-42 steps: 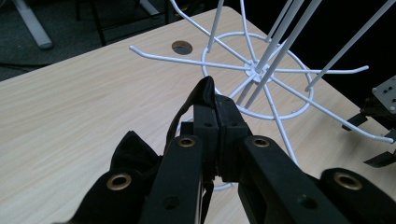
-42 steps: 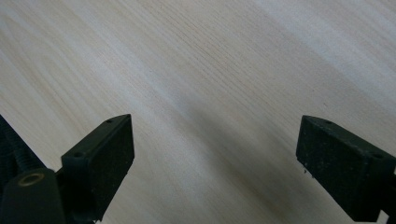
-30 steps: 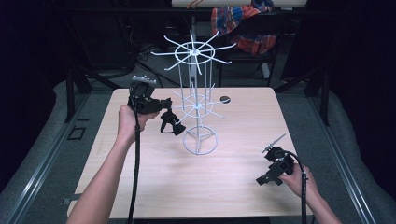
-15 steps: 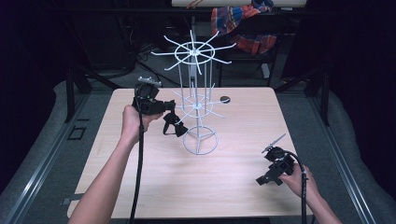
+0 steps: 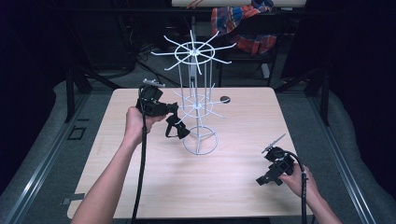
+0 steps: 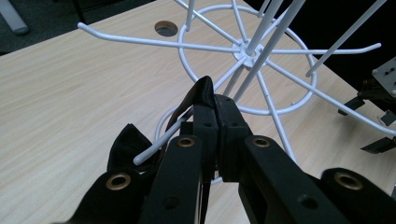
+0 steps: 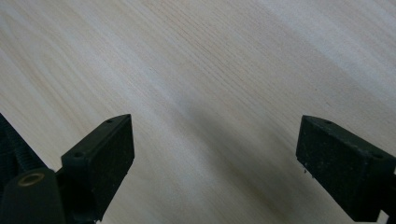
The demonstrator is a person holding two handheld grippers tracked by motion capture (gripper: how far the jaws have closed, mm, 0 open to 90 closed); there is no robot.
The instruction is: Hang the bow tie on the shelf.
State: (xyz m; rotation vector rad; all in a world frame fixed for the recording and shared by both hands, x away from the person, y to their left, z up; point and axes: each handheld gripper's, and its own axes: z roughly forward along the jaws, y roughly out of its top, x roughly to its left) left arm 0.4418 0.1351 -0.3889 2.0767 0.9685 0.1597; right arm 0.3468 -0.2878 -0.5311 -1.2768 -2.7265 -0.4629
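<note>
pale wooden surface [image 5: 233, 186] carries our white wire rack [image 5: 198, 109]; our left gripper [image 6: 215, 112] pinches a black bow tie [image 5: 176, 127] against a low rack hook, our right gripper [image 7: 215, 154] spread wide near the surface's right edge.

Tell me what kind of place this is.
Probably a lab or recording workspace: a light wooden table against dark surroundings, a white wire hook rack as a prop, and cabled hand-held grippers, the left gripper and right gripper.
</note>
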